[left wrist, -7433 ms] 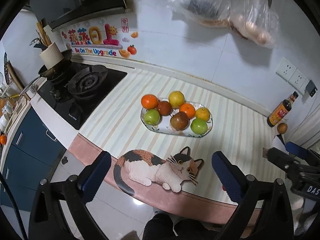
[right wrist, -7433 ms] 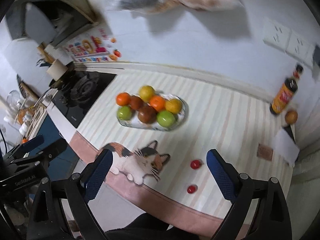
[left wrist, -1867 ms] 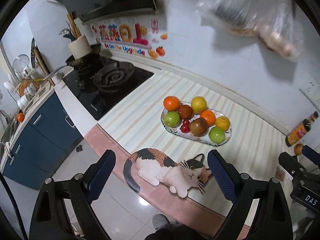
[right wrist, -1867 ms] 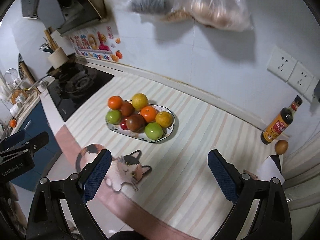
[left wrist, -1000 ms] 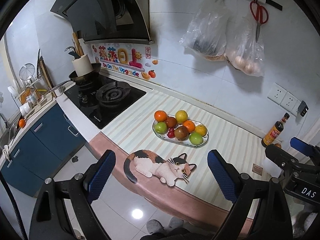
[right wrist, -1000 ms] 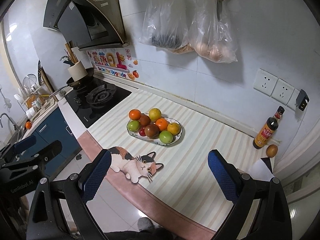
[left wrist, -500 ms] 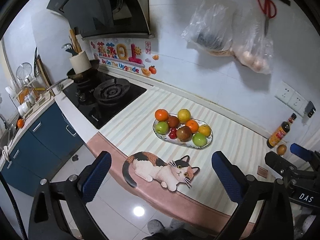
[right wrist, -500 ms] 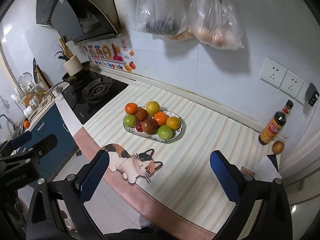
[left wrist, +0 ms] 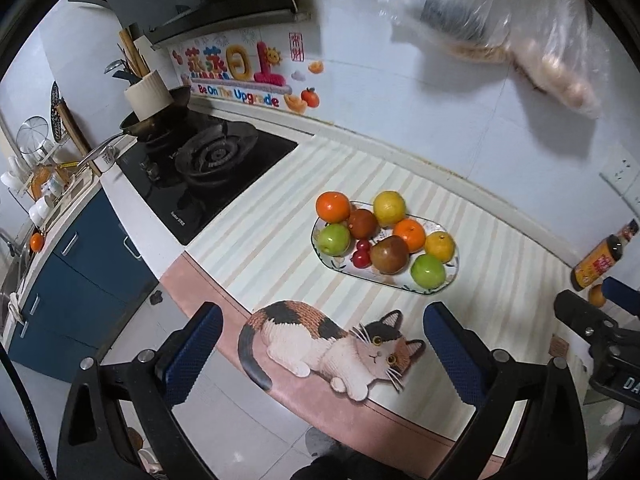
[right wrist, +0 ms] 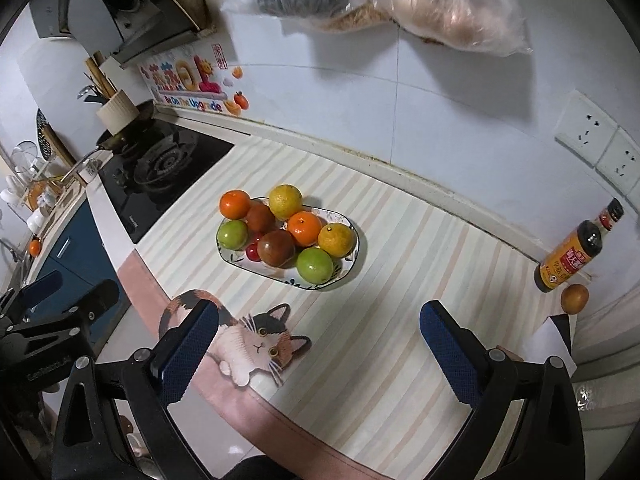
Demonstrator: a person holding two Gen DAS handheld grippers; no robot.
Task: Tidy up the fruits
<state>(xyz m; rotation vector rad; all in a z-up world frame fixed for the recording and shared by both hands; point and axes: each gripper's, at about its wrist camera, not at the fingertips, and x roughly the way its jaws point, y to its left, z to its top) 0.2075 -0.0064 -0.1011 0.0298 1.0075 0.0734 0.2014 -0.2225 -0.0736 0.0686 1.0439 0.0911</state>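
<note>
An oval patterned plate (left wrist: 451,283) (right wrist: 349,274) sits on the striped counter, piled with several fruits: oranges, green apples, brown pears and two small red cherry tomatoes (left wrist: 362,253) (right wrist: 253,251). My left gripper (left wrist: 320,356) is open and empty, held above the counter's front edge near the cat picture (left wrist: 332,344). My right gripper (right wrist: 318,354) is open and empty, also back from the plate. Each gripper's body shows at the edge of the other's view.
A gas stove (left wrist: 208,164) with a pan lies left of the plate. A dark sauce bottle (right wrist: 572,252) and a small round brown fruit (right wrist: 575,298) stand at the far right by the wall. Plastic bags (right wrist: 400,4) hang above. Blue cabinets (left wrist: 60,280) are below left.
Both grippers have moved closer to the counter and tilted down since half a second ago. The two cherry tomatoes that lay on the counter 7.4 s ago are on the plate.
</note>
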